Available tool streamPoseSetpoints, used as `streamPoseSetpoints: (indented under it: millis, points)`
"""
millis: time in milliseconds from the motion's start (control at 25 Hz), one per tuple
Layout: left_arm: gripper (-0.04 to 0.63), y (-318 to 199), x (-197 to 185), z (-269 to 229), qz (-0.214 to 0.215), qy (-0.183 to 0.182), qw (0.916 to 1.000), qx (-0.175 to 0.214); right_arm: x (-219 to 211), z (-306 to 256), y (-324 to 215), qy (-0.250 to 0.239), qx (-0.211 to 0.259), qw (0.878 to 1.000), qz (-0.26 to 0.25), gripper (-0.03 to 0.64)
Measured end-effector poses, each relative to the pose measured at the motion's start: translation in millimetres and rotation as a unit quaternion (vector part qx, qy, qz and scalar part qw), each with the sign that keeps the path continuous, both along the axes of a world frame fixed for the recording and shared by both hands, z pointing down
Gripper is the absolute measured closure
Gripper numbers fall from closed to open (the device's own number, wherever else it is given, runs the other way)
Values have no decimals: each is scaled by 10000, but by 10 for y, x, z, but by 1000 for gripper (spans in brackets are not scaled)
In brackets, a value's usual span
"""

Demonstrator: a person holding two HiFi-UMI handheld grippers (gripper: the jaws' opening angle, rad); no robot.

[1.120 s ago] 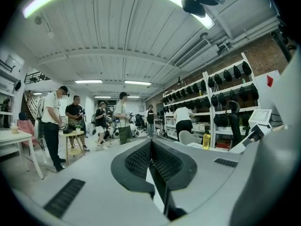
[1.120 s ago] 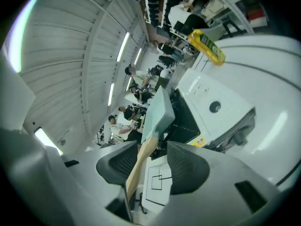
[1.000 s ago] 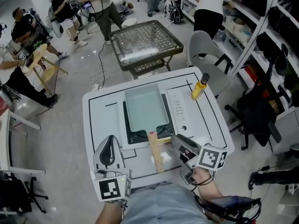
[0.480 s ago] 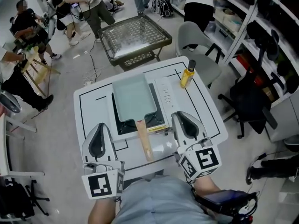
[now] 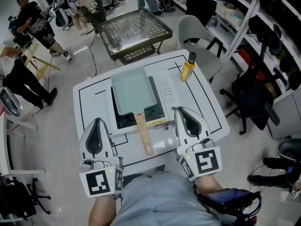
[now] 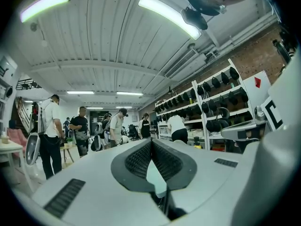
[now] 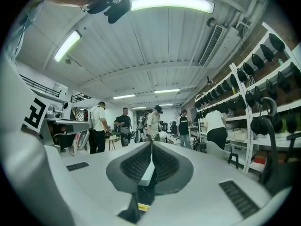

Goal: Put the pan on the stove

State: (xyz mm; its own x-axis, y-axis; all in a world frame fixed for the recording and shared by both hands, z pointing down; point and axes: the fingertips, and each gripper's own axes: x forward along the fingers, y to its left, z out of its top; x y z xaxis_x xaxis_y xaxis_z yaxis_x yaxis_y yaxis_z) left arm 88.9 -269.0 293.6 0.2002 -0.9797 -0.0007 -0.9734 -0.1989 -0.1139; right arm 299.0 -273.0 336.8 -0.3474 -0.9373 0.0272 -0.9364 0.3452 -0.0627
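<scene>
A pale green rectangular pan [image 5: 133,89] sits on the black stove [image 5: 157,113] in the middle of the white table [image 5: 209,119]. Its wooden handle [image 5: 143,134] points toward me. My left gripper [image 5: 97,121] hovers left of the handle, apart from it, with its jaws together. My right gripper [image 5: 179,110] hovers right of the handle, also clear of it. Its jaws have just been closing with nothing between them and now meet. In the gripper views both the left gripper [image 6: 151,142] and the right gripper [image 7: 151,145] point level across the room, with pads touching at the tips.
A yellow bottle [image 5: 188,66] stands at the table's far right corner. The stove's white control strip [image 5: 164,91] lies right of the pan. Beyond the table are a mesh-topped table [image 5: 134,32], a grey chair [image 5: 200,36], several people and shelving [image 5: 263,27].
The right gripper has lifted away from beside the handle, rolled upright and closed its jaws. The left gripper has risen a little. The pan has stayed on the stove.
</scene>
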Motion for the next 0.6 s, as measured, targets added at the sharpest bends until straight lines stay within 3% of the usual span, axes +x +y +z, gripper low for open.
streamPoseSetpoints:
  millis: [600]
  points:
    - [577,80,77,43,82,-2,10000,-23,13,-34,114,60,126,9999,-1,568]
